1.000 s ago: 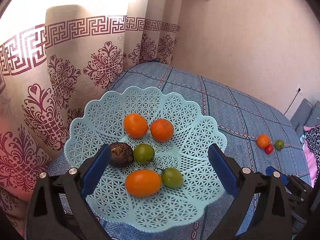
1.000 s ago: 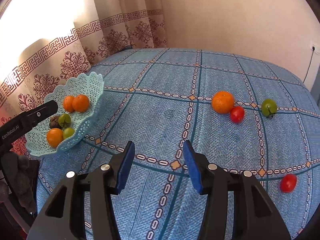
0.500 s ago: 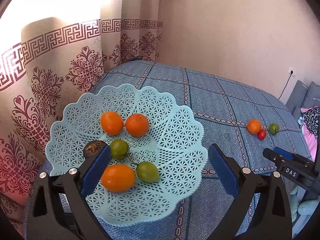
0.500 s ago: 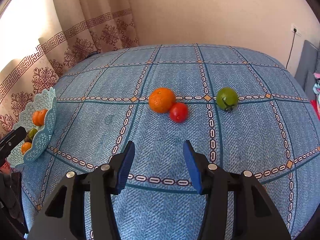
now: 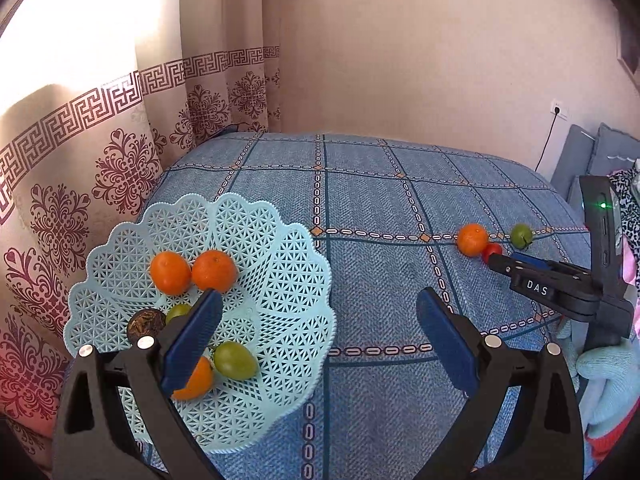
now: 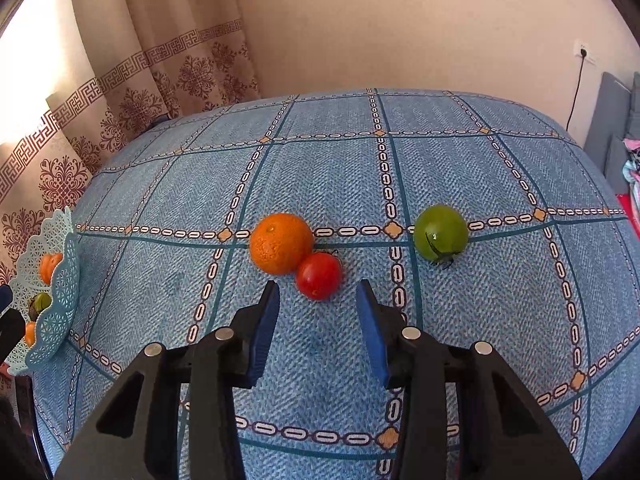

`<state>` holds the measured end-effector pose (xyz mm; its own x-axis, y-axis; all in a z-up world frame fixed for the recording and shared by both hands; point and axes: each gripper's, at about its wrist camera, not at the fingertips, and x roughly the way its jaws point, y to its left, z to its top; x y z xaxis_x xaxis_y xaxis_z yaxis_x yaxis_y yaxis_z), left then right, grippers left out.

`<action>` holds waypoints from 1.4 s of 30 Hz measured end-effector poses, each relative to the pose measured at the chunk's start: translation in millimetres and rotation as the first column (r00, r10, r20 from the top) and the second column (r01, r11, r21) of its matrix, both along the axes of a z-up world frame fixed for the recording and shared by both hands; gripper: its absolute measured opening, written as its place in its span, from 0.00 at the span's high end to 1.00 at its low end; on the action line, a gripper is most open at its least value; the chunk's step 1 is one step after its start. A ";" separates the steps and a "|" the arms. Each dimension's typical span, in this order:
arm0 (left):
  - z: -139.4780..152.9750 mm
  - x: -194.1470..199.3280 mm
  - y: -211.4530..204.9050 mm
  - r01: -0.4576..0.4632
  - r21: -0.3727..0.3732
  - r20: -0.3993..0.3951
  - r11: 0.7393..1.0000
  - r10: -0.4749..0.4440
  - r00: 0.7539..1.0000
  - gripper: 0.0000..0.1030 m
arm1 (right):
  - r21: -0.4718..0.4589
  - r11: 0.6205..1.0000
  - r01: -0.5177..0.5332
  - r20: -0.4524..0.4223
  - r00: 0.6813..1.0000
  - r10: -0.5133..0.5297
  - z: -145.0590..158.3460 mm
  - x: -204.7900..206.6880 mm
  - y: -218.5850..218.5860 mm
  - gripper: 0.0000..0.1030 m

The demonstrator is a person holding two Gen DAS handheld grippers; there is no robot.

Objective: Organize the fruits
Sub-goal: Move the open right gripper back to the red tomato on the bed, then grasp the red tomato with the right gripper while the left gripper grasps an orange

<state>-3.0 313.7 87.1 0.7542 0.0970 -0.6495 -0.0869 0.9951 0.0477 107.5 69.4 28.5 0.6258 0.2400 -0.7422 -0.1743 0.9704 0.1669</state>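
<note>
A pale blue lattice basket point(image 5: 280, 264) sits at the table's left edge, holding oranges point(image 5: 214, 271), green tomatoes point(image 5: 234, 360) and a dark round fruit point(image 5: 145, 323). My left gripper point(image 5: 316, 322) stands open just right of and above it, empty. On the blue cloth lie an orange point(image 6: 281, 242), touching a red tomato point(image 6: 319, 275), and a green tomato point(image 6: 440, 232) apart to the right. My right gripper point(image 6: 317, 300) is open, its tips just short of the red tomato. The left wrist view shows that gripper point(image 5: 516, 264) beside the same fruits point(image 5: 473, 239).
A blue checked cloth point(image 6: 360, 168) covers the rounded table. Patterned curtains point(image 5: 120, 128) hang close behind the basket on the left. A wall with a socket point(image 6: 582, 49) and cable stands behind; grey cushions point(image 5: 600, 156) and a gloved hand point(image 5: 604, 368) are at the right.
My right gripper has moved forward to the orange and red tomato, which now sit just ahead of its tips. My left gripper has swung right, away from over the basket.
</note>
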 end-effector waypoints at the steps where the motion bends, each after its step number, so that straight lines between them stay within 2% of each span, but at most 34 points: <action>1: 0.1 1.7 -2.4 0.004 0.004 -0.001 1.000 -0.004 1.000 0.04 | 0.001 1.000 -0.002 -0.001 1.000 0.002 -0.3 1.6 0.3 0.61; 13: -2.0 22.6 -20.6 0.033 0.029 -0.017 0.999 -0.032 0.999 0.04 | 0.010 0.999 -0.043 -0.006 0.999 0.043 -4.7 16.5 6.1 0.71; 15: -2.1 25.0 -22.9 0.035 0.029 -0.019 0.999 -0.034 0.999 0.04 | 0.008 0.999 -0.049 -0.009 0.999 0.049 -5.0 17.1 6.0 0.75; 27: -1.8 43.7 -52.7 0.082 0.060 -0.024 0.995 -0.081 0.996 0.04 | 0.010 0.999 -0.044 0.003 0.999 0.044 6.0 0.2 -16.4 0.75; 33: -10.8 59.9 -75.6 0.121 0.101 -0.045 0.987 -0.117 0.992 0.04 | 0.009 1.000 -0.028 0.011 1.000 0.028 10.3 -17.4 -36.1 0.75; 42: -32.7 92.0 -110.1 0.191 0.101 -0.081 0.976 -0.183 0.980 0.04 | 0.030 0.999 0.024 0.024 0.999 -0.024 8.7 -28.6 -62.5 0.75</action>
<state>88.9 203.6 54.4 0.7180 0.0307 -0.6954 0.1079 0.9821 0.1547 78.9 6.9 37.2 0.6496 0.2466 -0.7191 -0.1554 0.9690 0.1920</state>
